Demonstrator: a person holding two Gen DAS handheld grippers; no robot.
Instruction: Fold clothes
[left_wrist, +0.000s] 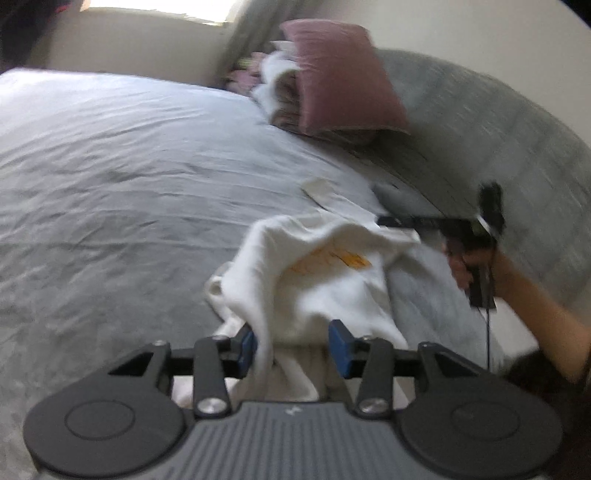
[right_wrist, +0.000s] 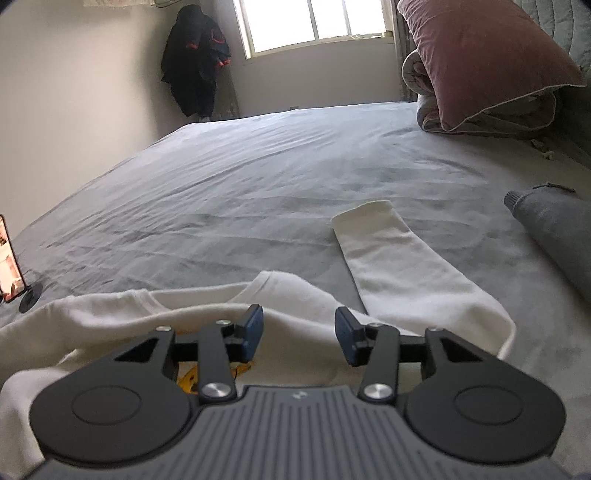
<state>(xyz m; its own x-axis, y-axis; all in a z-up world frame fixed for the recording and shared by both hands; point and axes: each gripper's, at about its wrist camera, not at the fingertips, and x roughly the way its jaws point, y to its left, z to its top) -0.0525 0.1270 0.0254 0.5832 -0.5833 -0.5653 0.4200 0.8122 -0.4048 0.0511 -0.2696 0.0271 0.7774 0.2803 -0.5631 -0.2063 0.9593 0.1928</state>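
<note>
On wall, right view only: dark jacket (right_wrist: 195, 59).

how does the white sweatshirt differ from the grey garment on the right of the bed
The white sweatshirt lies right under the right gripper, its collar showing and one sleeve stretched out across the bed; the grey garment lies apart at the right edge, only partly in view. The sweatshirt is cream white with a yellow print; the grey garment looks plain, with a ribbed cuff. Both rest on the grey sheet, neither yet folded.
</note>
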